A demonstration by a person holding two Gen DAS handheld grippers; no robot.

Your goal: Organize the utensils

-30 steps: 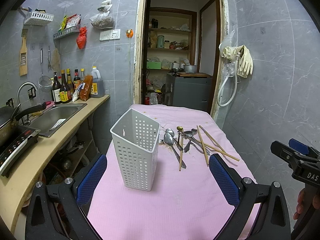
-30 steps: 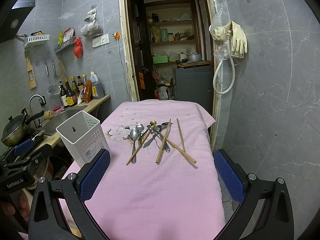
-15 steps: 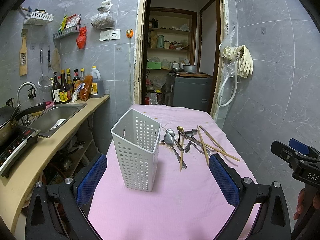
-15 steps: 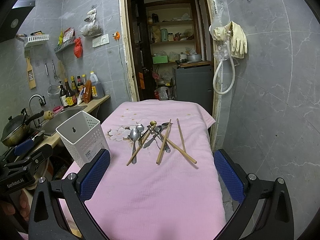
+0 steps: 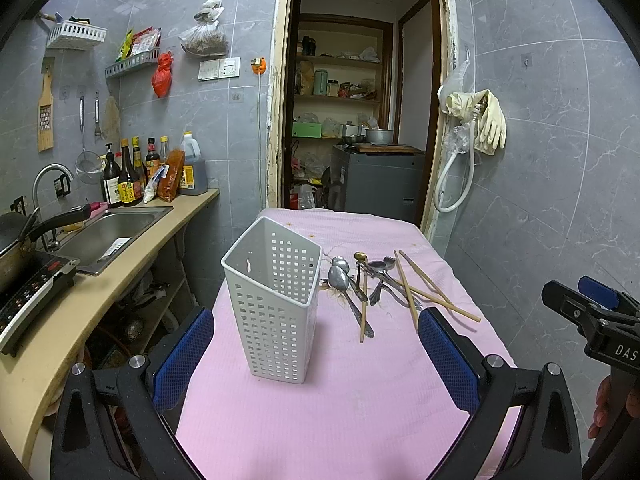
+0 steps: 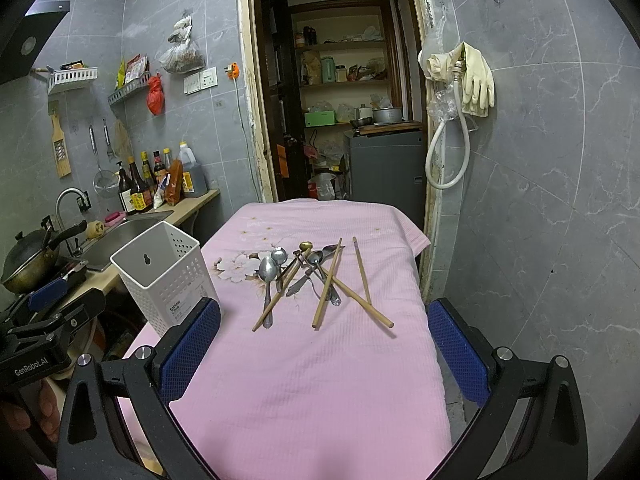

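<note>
A white perforated utensil holder stands empty on the pink-covered table; it also shows in the right wrist view at the table's left edge. A loose pile of metal spoons and wooden chopsticks lies mid-table, to the right of the holder. My left gripper is open and empty, just in front of the holder. My right gripper is open and empty, in front of the pile.
A counter with a sink, bottles and a stove with a wok runs along the left. A grey tiled wall stands close on the right. A doorway to a pantry lies behind the table.
</note>
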